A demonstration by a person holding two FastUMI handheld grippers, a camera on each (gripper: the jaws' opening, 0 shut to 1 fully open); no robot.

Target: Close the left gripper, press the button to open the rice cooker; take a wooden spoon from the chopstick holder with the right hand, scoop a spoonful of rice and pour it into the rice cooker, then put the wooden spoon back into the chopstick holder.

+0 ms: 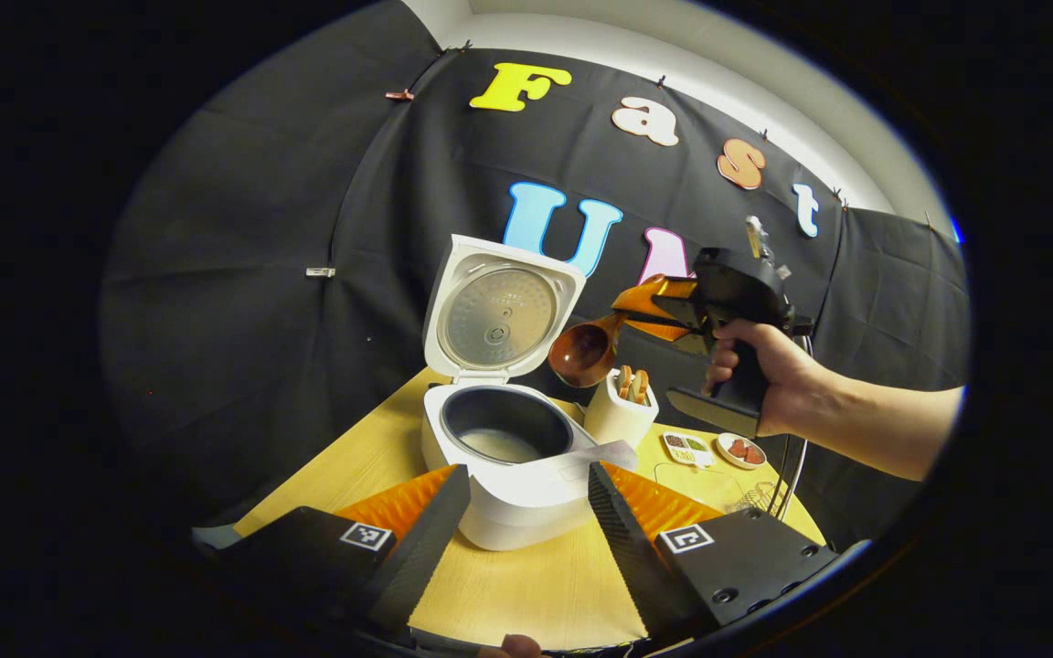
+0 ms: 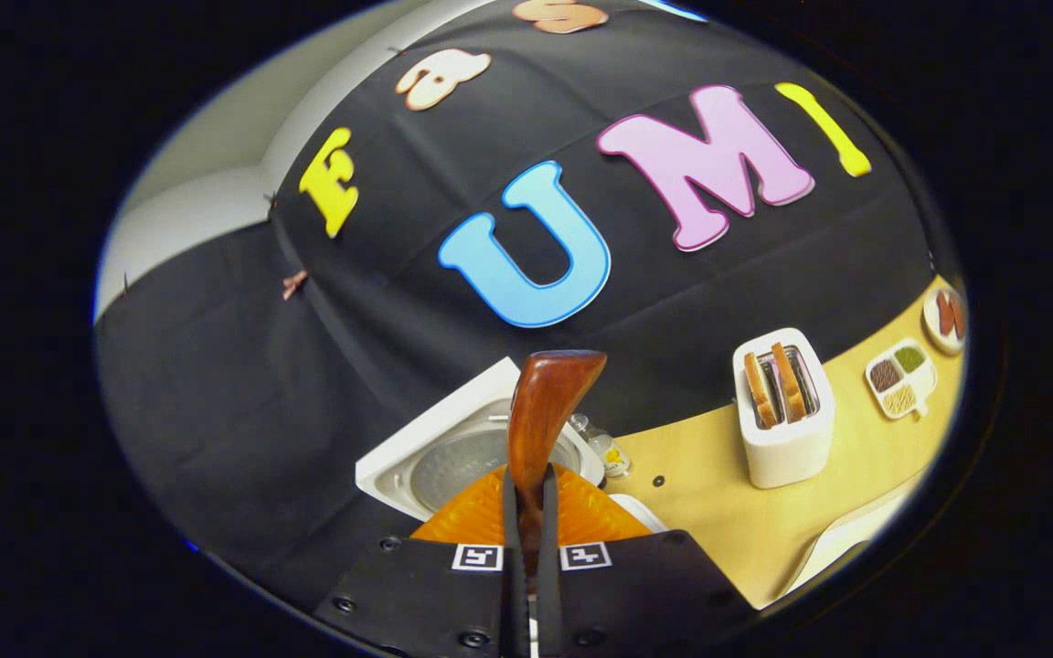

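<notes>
Nearest, the left tongs (image 1: 526, 521) are hanging released before the open rice cooker (image 1: 508, 457) on the table (image 1: 536, 594). Farther right, the right tongs (image 1: 650, 315) are clenching the wooden spoon (image 1: 586, 352), seemingly empty; the narrow handle grip could let it twist.

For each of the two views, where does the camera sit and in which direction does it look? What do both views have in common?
Left gripper view: rides on the left hand-held gripper, fingers apart, facing the open rice cooker; farther off a hand holds the right hand-held gripper, which grips the wooden spoon.
Right gripper view: rides on the right hand-held gripper, looking along the spoon handle toward the booth wall, with the cooker's lid below.
Shared: spoon, rice cooker, white holder, table.
</notes>
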